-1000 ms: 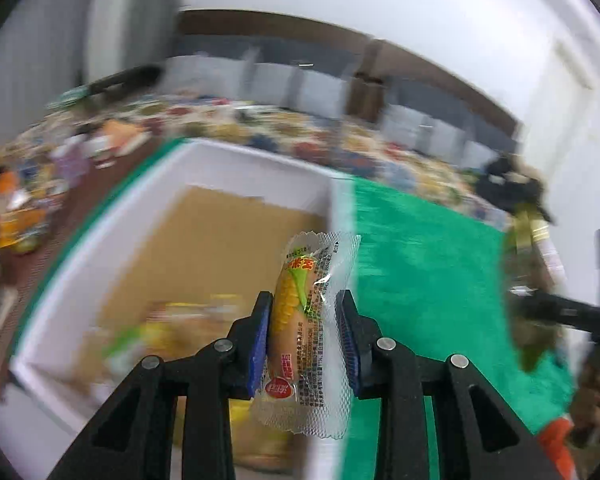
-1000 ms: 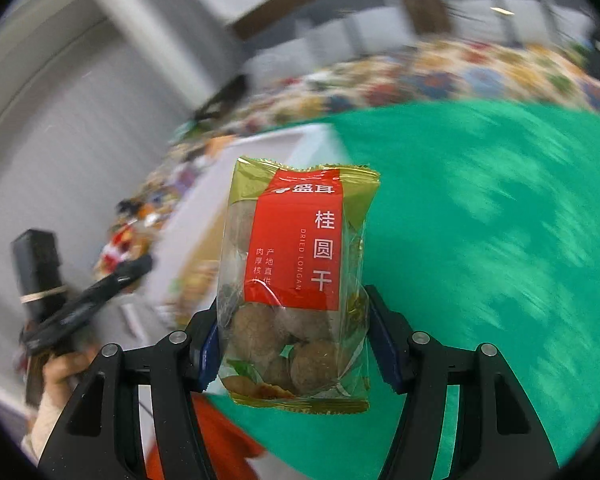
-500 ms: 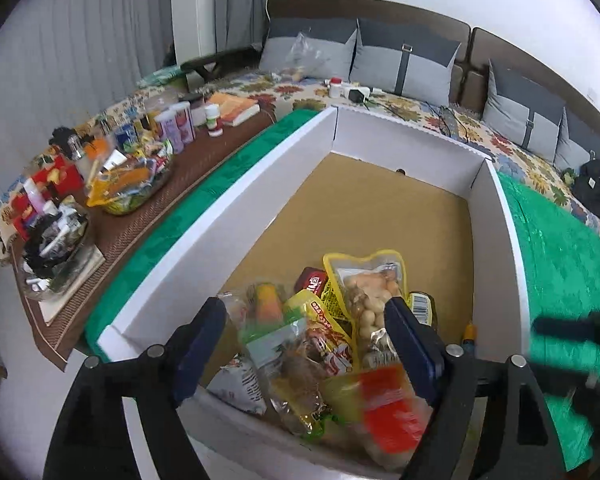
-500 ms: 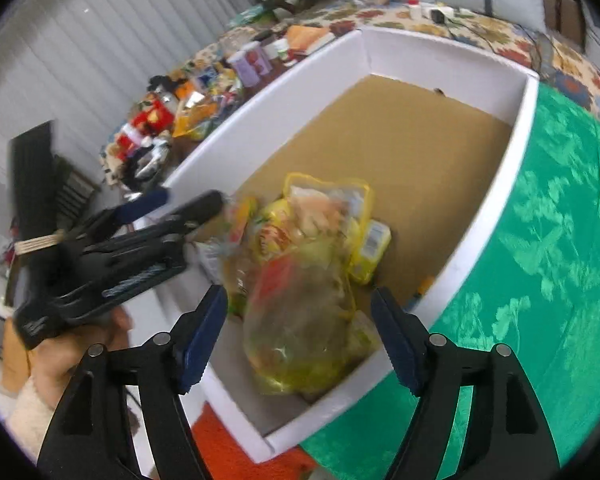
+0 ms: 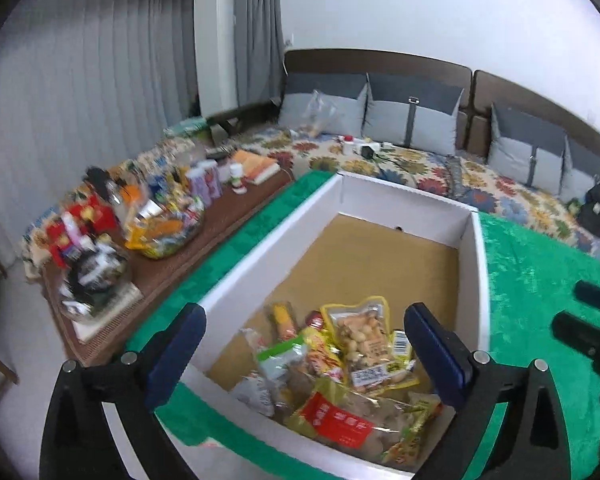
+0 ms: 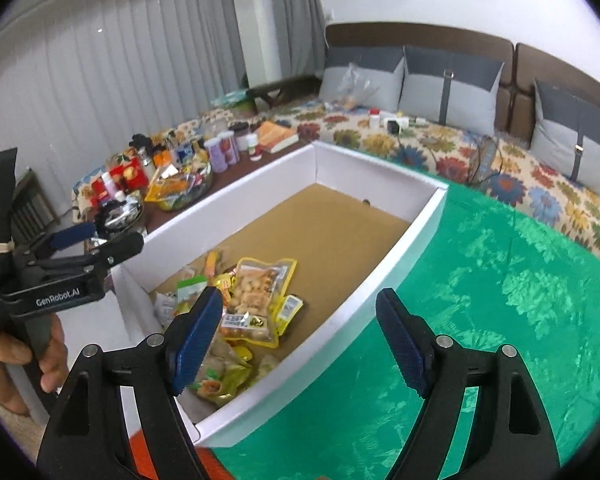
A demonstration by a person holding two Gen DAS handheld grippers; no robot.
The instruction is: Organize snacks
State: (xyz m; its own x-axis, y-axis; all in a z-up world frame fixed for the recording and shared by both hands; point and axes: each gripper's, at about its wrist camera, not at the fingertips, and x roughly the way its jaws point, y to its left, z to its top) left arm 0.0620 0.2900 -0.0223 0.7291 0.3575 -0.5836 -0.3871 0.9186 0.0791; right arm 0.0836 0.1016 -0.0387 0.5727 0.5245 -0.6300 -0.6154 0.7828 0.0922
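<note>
Snacks [image 5: 340, 364] lie heaped at the near end of the white box [image 5: 268, 236], which sits on the green cloth [image 6: 500, 300]; most of its brown floor is bare. My left claw [image 5: 304, 344] and right claw [image 6: 300, 336] are both spreading wider with nothing between the pads. More packets fill a bowl [image 5: 164, 232] on the side surface, so I judge some sorting remains.

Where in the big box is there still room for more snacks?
The far half of the box is bare brown floor, up to the far white wall. The near end is crowded with a snack pile.
</note>
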